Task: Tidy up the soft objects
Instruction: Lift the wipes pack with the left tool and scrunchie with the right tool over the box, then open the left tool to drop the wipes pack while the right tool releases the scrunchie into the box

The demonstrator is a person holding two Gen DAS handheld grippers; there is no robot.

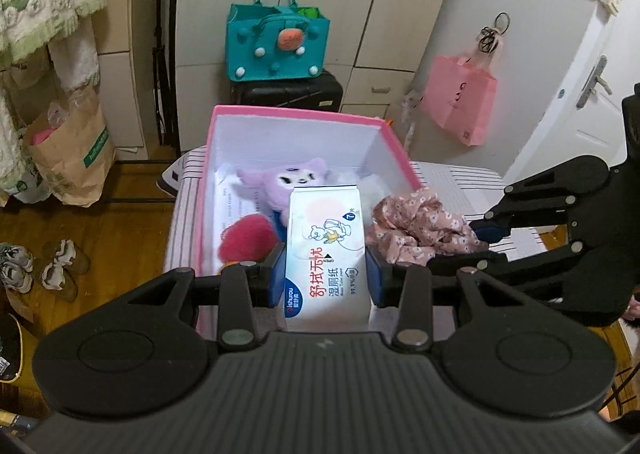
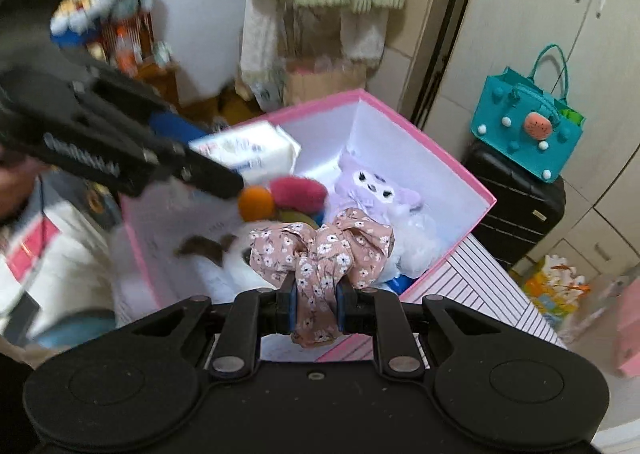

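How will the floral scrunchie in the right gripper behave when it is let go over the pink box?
The floral scrunchie bunches and droops from the right gripper, so it is probably floppy and light. It would likely drop limp onto the toys in the pink box, not roll.

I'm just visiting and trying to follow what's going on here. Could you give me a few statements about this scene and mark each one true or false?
1. The left gripper holds a pack of wet wipes. True.
2. The right gripper is empty. False: it is shut on a flowered scrunchie.
3. The pink box already holds a purple plush toy. True.
4. The teal bag sits inside the pink box. False: it stands on a black suitcase behind the box.
5. The pink box has its lid on. False: it is open at the top.
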